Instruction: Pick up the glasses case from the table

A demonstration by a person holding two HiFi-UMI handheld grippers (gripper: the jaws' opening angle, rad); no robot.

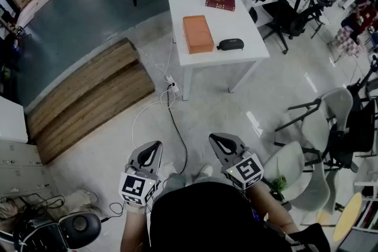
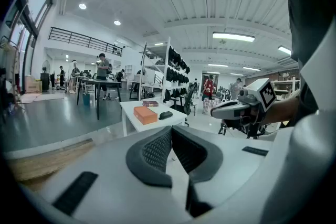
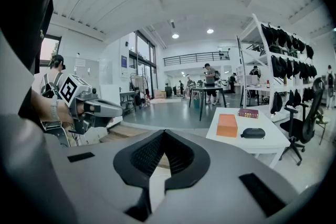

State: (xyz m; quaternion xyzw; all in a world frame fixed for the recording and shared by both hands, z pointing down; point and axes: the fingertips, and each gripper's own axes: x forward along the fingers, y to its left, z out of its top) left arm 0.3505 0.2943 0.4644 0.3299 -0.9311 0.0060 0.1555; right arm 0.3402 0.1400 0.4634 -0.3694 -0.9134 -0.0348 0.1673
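Glasses case [image 1: 230, 44] lies flat on white table [image 1: 239, 23], near its front-right corner; just right of orange box [image 1: 198, 34], small gap between them; well apart from both grippers. Case is closed, contents not visible; orange box closed too, can't see inside. Dark red book [image 1: 220, 1] sits further back on the table, apart from both. Case long axis runs left-right in head view, roughly parallel to the table's near edge and crosswise to the box's long axis; can't tell one end from the other. Left gripper [image 1: 156, 144] jaws together, nothing between them; right gripper [image 1: 214, 138] same, tips meeting, empty; both held low, close to the person's body, pointing toward the table.
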